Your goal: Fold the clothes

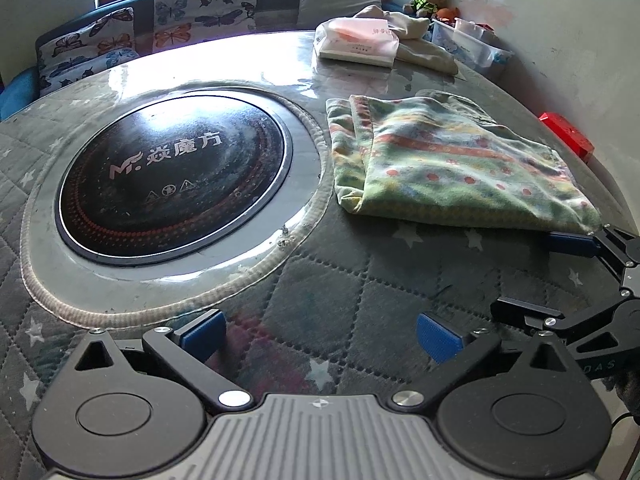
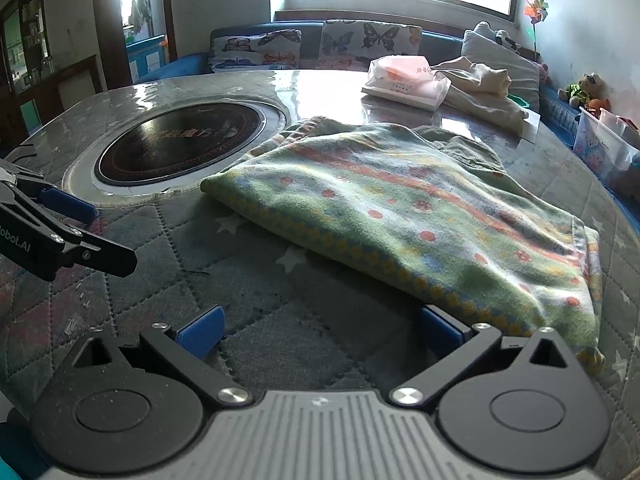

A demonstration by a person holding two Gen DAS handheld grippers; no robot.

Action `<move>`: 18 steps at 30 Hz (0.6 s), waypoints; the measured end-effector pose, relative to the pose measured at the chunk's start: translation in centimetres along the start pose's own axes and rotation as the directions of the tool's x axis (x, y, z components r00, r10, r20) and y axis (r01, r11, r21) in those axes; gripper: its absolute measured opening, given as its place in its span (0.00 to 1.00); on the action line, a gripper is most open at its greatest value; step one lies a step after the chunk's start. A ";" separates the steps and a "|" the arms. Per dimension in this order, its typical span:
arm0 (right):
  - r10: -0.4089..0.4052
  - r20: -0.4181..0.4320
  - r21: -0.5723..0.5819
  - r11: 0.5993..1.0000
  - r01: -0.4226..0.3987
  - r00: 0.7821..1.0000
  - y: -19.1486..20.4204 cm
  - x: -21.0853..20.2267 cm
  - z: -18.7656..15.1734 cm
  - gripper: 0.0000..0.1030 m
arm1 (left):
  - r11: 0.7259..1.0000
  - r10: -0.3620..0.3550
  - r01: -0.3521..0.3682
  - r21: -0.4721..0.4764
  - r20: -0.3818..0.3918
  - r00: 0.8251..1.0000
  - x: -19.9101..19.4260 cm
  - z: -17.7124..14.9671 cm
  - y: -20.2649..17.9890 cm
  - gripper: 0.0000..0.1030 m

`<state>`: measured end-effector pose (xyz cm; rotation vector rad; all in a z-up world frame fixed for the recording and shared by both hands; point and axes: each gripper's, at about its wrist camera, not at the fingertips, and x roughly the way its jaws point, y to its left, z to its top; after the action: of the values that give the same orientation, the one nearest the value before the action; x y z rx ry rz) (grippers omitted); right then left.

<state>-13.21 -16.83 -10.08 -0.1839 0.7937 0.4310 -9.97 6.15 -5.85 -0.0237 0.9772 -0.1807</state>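
A folded green garment (image 1: 452, 164) with orange dots and stripes lies flat on the quilted table cover (image 1: 360, 280), right of the round cooktop. My left gripper (image 1: 320, 334) hovers open over the bare quilt, short of the garment, with nothing between its blue pads. My right gripper (image 2: 320, 330) is open too. Its right pad (image 2: 440, 326) rests against the near edge of the garment (image 2: 400, 216), by the near right corner. The left wrist view shows the right gripper (image 1: 524, 272) at that corner. The right wrist view has the left gripper (image 2: 112, 236) at far left.
A black round induction cooktop (image 1: 172, 172) is set into the table at left. A tissue pack (image 1: 356, 40) and a crumpled beige cloth (image 1: 424, 44) lie at the far side. A red box (image 1: 568, 136) and plastic bins (image 1: 468, 44) sit beyond the right edge, butterfly cushions (image 1: 208, 4) behind.
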 end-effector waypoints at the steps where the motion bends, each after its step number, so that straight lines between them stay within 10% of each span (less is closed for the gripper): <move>1: 0.000 0.000 0.000 1.000 0.000 1.000 0.0 0.0 0.0 1.00 | 1.000 0.004 -0.004 -0.005 -0.001 1.000 0.0 0.0 0.0 1.00; 18: -0.050 0.018 0.048 0.998 0.049 0.999 0.9 -0.5 -0.4 1.00 | 0.998 0.057 -0.057 0.002 0.002 0.998 -1.4 -2.4 -0.7 1.00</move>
<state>-14.17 -16.35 -10.01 -0.1545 0.7780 0.3663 -12.83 5.85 -6.00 0.0061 0.9745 -0.1290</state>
